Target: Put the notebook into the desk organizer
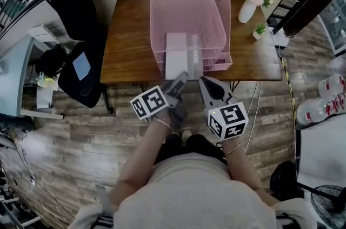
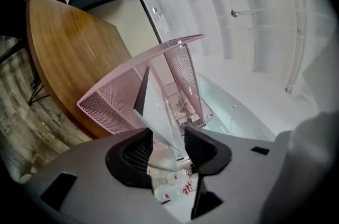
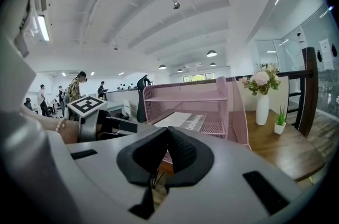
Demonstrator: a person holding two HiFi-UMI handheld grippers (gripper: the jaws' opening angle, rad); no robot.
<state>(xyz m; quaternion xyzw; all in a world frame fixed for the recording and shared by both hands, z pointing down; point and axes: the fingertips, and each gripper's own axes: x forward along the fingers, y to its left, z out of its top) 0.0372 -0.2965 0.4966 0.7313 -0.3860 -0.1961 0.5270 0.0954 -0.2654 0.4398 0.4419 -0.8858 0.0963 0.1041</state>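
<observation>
A pink mesh desk organizer (image 1: 186, 11) stands on the wooden table (image 1: 127, 41). A white notebook (image 1: 177, 59) lies flat in its lowest tray, with its near end sticking out over the table's front edge. My left gripper (image 1: 178, 82) is at that near end. In the left gripper view the notebook's (image 2: 159, 106) thin edge runs between the open jaws (image 2: 168, 148), with gaps on both sides. My right gripper (image 1: 208, 87) hovers just right of it, shut and empty (image 3: 167, 151). The right gripper view shows the organizer (image 3: 212, 96) with the notebook (image 3: 180, 121) in it.
A white vase of pink flowers (image 1: 250, 3) and a small potted plant (image 1: 259, 31) stand on the table's right end. A black chair with a bag (image 1: 75, 33) is at the table's left. Water bottles (image 1: 324, 98) lie on the floor at the right.
</observation>
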